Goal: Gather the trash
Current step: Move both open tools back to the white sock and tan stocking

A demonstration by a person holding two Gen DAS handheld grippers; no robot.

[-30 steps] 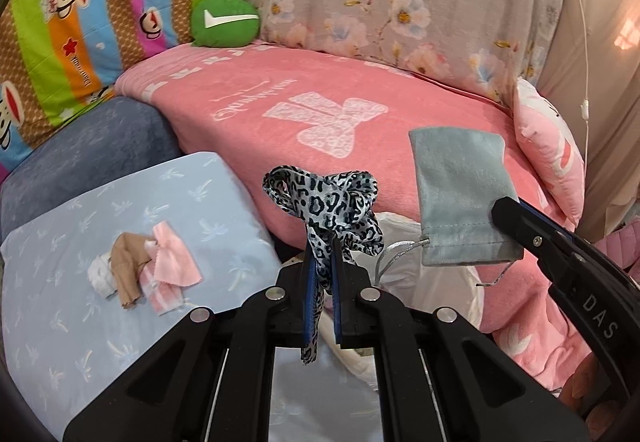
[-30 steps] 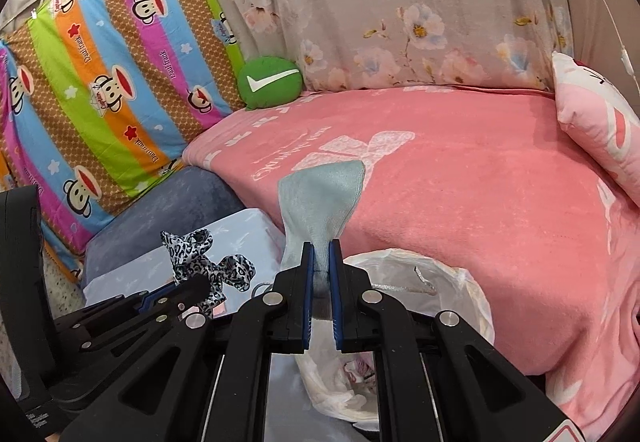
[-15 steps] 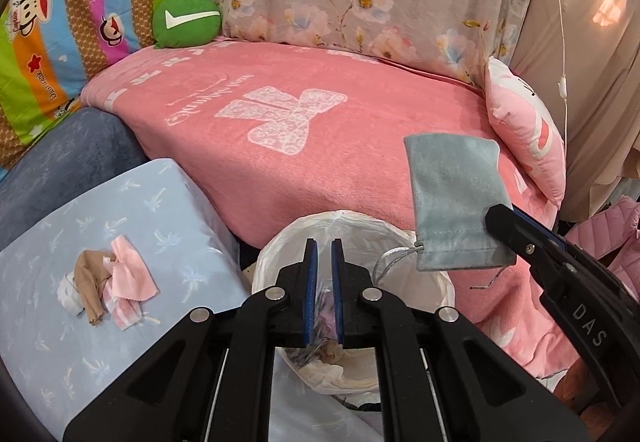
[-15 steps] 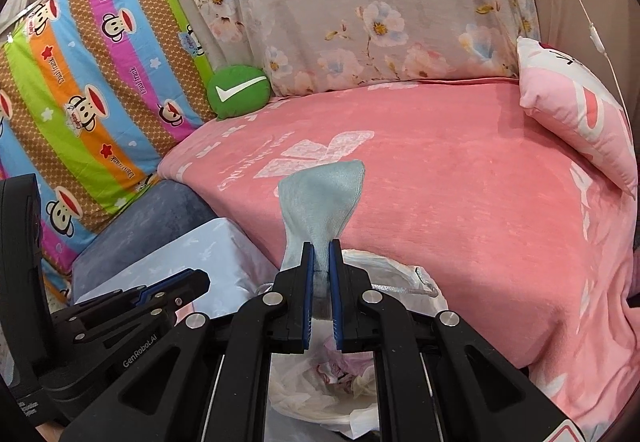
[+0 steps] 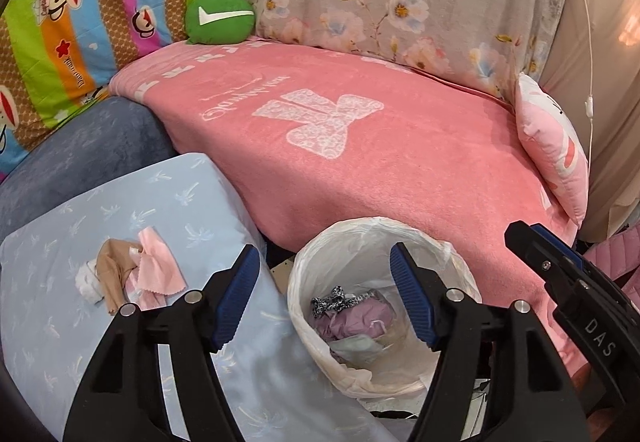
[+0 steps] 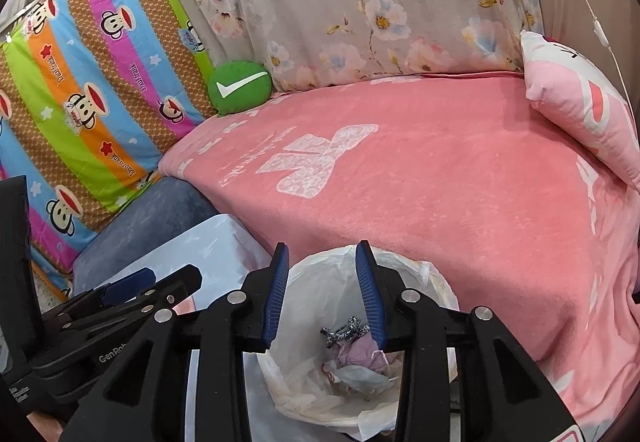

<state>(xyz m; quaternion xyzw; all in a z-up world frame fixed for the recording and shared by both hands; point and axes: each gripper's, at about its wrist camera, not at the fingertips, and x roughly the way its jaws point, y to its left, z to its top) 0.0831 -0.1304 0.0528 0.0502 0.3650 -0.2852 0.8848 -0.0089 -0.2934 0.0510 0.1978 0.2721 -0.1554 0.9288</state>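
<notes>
A round bin lined with a white plastic bag (image 5: 304,274) (image 6: 416,274) stands on the floor against the pink bed. Inside lie a leopard-print strip (image 5: 334,300) (image 6: 344,330), a crumpled purple piece (image 5: 356,322) (image 6: 364,354) and a pale grey-blue cloth (image 5: 356,346) (image 6: 360,374). My left gripper (image 5: 324,294) is open and empty above the bin. My right gripper (image 6: 323,290) is open and empty above the bin too. A small pile of tan, pink and white scraps (image 5: 128,274) lies on the light blue cushion (image 5: 60,322) to the left.
The pink blanket (image 5: 360,145) covers the bed behind the bin. A green round cushion (image 5: 220,17) and a pink pillow (image 5: 556,149) sit on it. A floral cloth and a striped cartoon sheet (image 6: 80,101) hang behind. A grey-blue pouf (image 5: 80,149) stands left.
Both grippers have opened over the bin. The leopard strip left my left gripper and the grey-blue cloth left my right gripper; both now lie in the bin.
</notes>
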